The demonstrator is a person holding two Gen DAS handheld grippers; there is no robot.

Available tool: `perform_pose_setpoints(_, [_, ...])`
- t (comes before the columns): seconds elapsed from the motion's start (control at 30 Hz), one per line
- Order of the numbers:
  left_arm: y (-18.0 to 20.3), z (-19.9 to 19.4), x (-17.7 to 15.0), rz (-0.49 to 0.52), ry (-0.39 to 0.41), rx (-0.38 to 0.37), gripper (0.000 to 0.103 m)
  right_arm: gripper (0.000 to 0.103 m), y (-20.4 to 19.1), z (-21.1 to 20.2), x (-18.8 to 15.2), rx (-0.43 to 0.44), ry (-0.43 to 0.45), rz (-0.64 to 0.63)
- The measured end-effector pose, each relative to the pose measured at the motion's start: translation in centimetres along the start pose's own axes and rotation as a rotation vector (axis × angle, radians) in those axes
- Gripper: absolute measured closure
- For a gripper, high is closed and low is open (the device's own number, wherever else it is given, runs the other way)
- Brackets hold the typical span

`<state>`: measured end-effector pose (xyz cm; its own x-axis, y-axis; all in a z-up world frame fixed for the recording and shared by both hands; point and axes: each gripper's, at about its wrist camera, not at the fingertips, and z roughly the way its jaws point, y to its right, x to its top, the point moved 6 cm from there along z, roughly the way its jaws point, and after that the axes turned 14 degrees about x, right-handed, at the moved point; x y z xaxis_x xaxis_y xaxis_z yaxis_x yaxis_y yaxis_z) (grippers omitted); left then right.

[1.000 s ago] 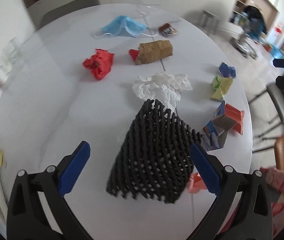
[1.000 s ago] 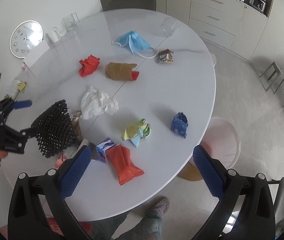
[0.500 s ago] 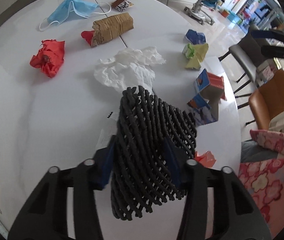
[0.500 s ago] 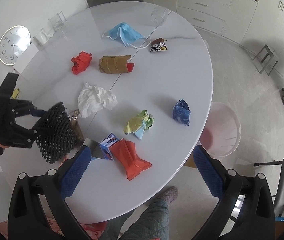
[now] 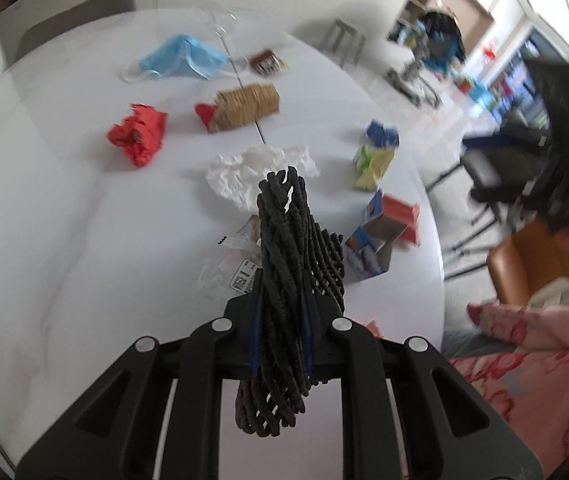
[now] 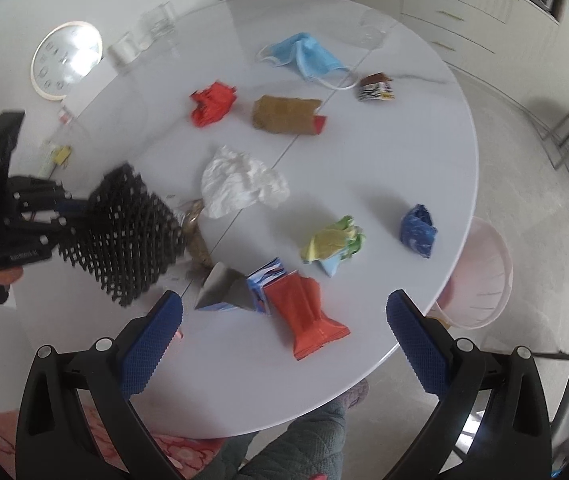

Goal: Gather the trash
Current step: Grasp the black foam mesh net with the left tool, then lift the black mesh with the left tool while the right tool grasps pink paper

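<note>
Mesh (image 5: 288, 280) pinched tight in our left gripper (image 5: 282, 312), lifted off the table (image 6: 384, 168), right gripper (image 6: 282, 336) wide open and empty, bin (image 6: 484, 276) looks empty, so tissue (image 6: 240, 184), mask (image 6: 304, 56), wrappers all remain.

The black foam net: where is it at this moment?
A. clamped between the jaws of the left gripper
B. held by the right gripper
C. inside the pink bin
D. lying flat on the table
A: the left gripper has its jaws squeezed shut on the black foam net, lifted off the table.
</note>
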<state>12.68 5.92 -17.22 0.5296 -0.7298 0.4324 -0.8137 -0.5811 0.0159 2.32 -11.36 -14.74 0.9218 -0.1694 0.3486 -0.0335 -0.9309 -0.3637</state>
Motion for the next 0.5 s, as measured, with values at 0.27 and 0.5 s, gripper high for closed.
perform_pose_setpoints(0.27, [-1.2,-4.6,-2.9,-0.214,0.053,0.154,0.088,0.004,-6.8,2.5,-2.3,0.155,-0.063,-0.196])
perform_pose_setpoints(0.5, [-2.2,-7.6,-7.2,-0.465,0.066,0.252,0.088,0.027,-11.0,9.6,-4.8,0.16,-0.159,-0.374])
